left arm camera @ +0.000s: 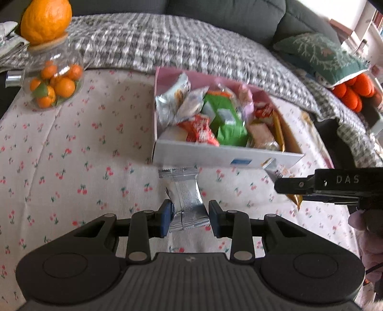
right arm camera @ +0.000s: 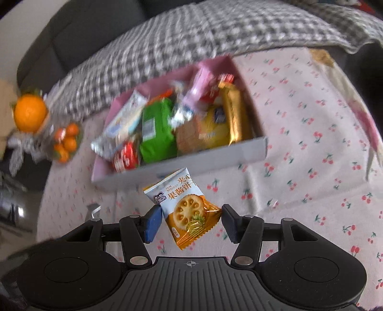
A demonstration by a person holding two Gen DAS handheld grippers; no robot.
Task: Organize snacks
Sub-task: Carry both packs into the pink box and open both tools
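A shallow white box (left arm camera: 215, 155) with a pink lining stands on a cherry-print tablecloth (left arm camera: 71, 167), already crowded with wrapped snacks: a green packet (left arm camera: 227, 122), a red one (left arm camera: 201, 131), silvery ones and a gold-edged one at the right end. Its near wall stands between both grippers and the pile inside. Beyond the box lies a grey checked blanket (left arm camera: 167, 43) over a dark sofa, with a green embroidered cushion (left arm camera: 320, 55) at the far right. At the far left a glass jar (left arm camera: 53, 79) holds small oranges, and a large orange fruit (left arm camera: 45, 19) sits on its lid. The left gripper (left arm camera: 190, 219) is clamped on a silver snack packet (left arm camera: 184, 198), seam side up, whose far end almost reaches the box's near wall. The right gripper (right arm camera: 192, 221) pinches a blue and orange biscuit packet (right arm camera: 185, 208) by its lower part, tilted, just in front of the box. That packet reads "JAM BISCUIT" with Chinese characters and shows a round biscuit. In the left view the right gripper enters from the right edge with "DAS" in pale letters on its side; the rest of the word is cut off, and only a sliver of its packet shows. A blue label on the box's near wall is too blurred to read, as is the print on the snacks inside.
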